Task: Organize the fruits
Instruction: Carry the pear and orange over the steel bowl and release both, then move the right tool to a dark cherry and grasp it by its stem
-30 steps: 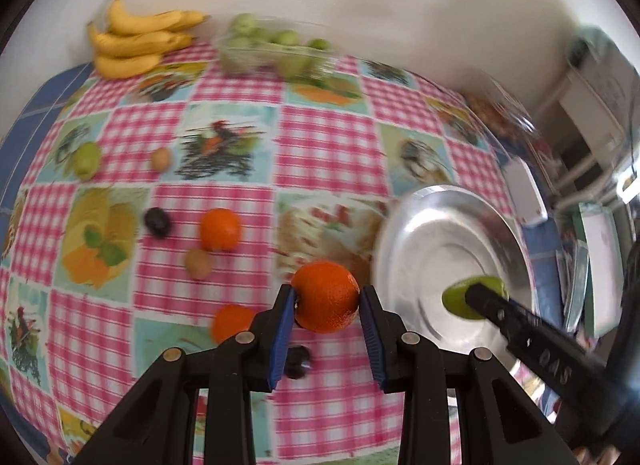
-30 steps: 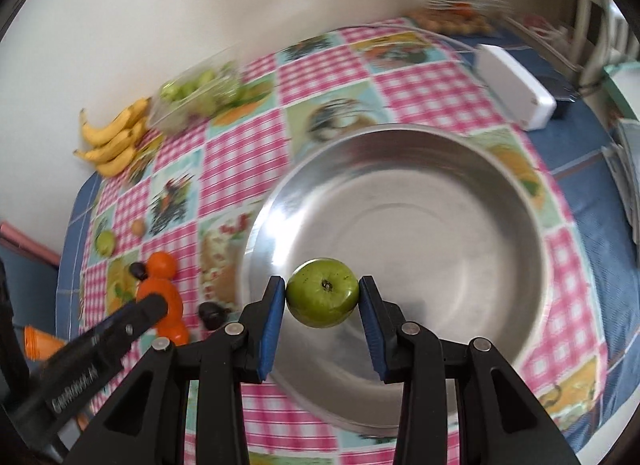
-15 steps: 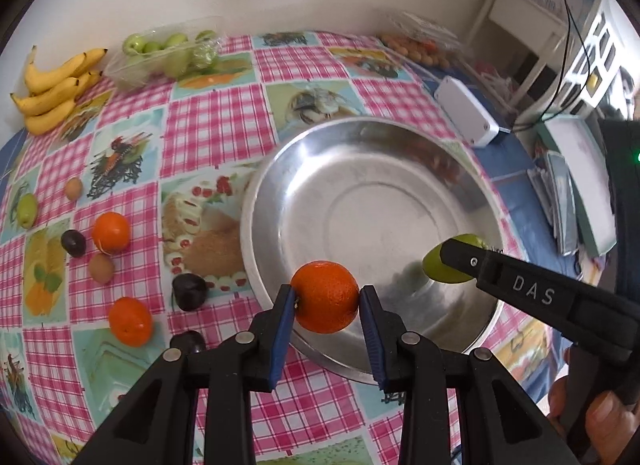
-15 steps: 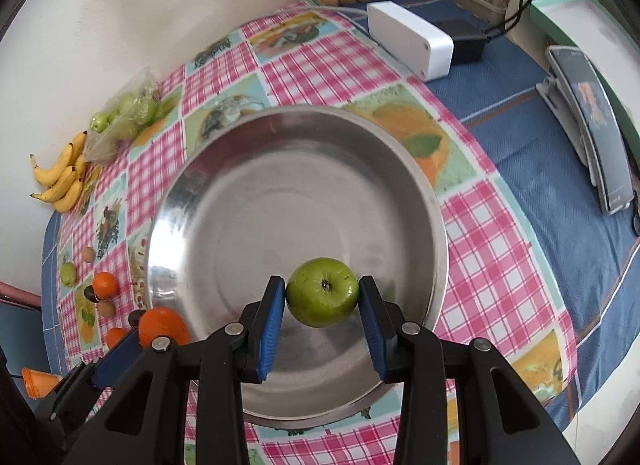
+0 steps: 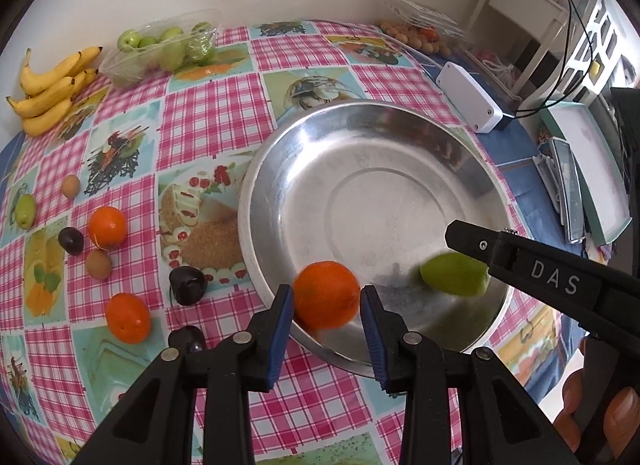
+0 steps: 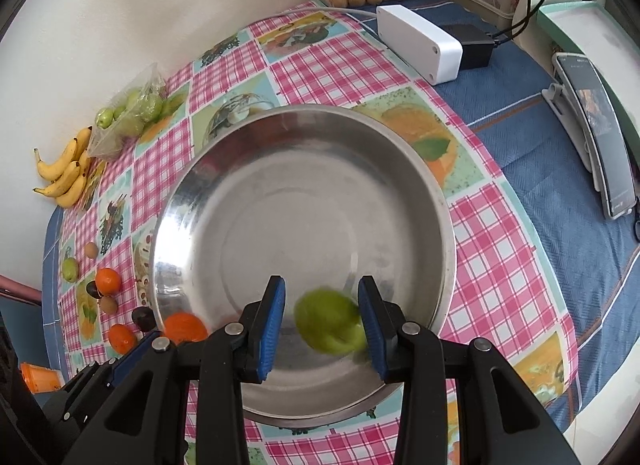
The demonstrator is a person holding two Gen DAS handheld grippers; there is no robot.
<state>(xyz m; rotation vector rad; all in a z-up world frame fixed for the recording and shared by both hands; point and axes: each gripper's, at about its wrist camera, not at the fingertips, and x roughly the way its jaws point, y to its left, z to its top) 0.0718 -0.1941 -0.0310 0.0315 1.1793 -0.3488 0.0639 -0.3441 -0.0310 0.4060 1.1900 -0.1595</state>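
Both grippers hang over the near side of a steel bowl point(image 5: 244, 225) point(image 6: 448, 225) on the checked tablecloth. My left gripper point(image 5: 326, 305) has an orange point(image 5: 326, 299) between its blue pads; its jaws are opening and the orange's lower edge is blurred. The same orange point(image 6: 184, 327) shows at that gripper's tip in the right wrist view. My right gripper point(image 6: 322, 317) has a blurred green apple point(image 6: 330, 321) between its pads. The apple sits low, with a gap at the left pad. In the left wrist view the apple point(image 5: 454, 275) hangs just under the right gripper's finger point(image 5: 520, 261).
Left of the bowl lie two oranges point(image 5: 106, 227), dark plums point(image 5: 188, 285), kiwis point(image 5: 98, 263) and a small green fruit point(image 5: 25, 211). Bananas point(image 5: 52, 93) and a bag of green fruit point(image 5: 160, 49) lie at the back. A white box point(image 5: 468, 101) and a phone point(image 6: 600, 137) sit on the right.
Both grippers swung from the loose fruit to over the bowl. The orange and the apple, gripped firmly before, now sit lower and blurred between looser pads.
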